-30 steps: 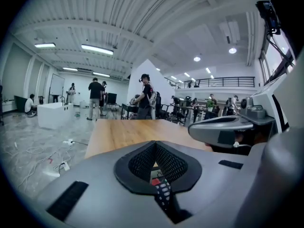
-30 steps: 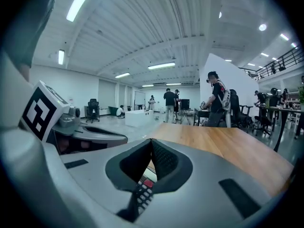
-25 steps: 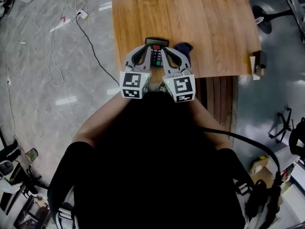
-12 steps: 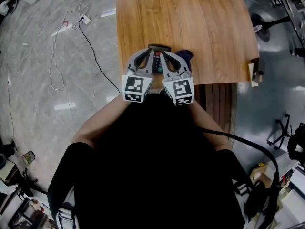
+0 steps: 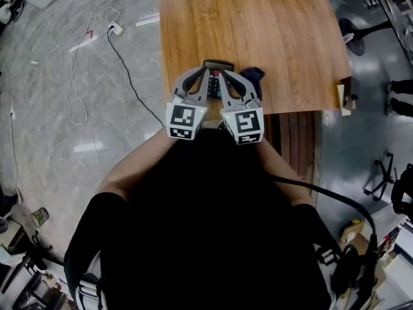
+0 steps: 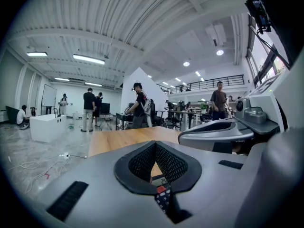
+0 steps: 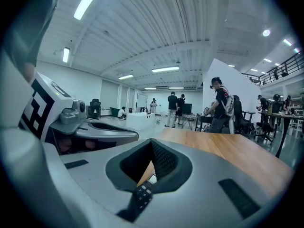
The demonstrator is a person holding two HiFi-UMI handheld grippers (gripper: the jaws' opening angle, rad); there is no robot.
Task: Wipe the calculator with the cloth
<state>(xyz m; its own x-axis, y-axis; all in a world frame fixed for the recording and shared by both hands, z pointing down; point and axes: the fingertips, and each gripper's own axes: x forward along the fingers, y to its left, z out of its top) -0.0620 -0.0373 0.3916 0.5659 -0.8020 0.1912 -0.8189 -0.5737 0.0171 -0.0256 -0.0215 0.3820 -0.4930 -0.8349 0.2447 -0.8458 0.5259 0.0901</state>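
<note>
Calculator (image 5: 213,82): 1 unit, lying flat on the wooden table (image 5: 271,31), directly under and between the 2 gripper noses. Its display end projects just ahead of the tips. Each gripper view shows its keys through the loop of that gripper's jaws.

Cloth (image 5: 253,74): 1 dark blue piece, bunched on the table just right of the right gripper (image 5: 223,77), apart from the calculator.

Left gripper (image 5: 205,76): jaws pressed together at the tips, nothing pinched.

Right gripper: jaws likewise pressed together, nothing pinched.

Pose: both grippers sit side by side, angled inward so their tips nearly meet over the calculator, pointing slightly below level. The marker cubes sit at the person's chest.

Edges and room: the table's near edge runs just behind the gripper bodies, and its left edge lies just outside the left gripper. Bare wood extends ahead of both tips and to the right beyond the cloth. Left of the left gripper, a black cable (image 5: 126,63) trails across the floor.
</note>
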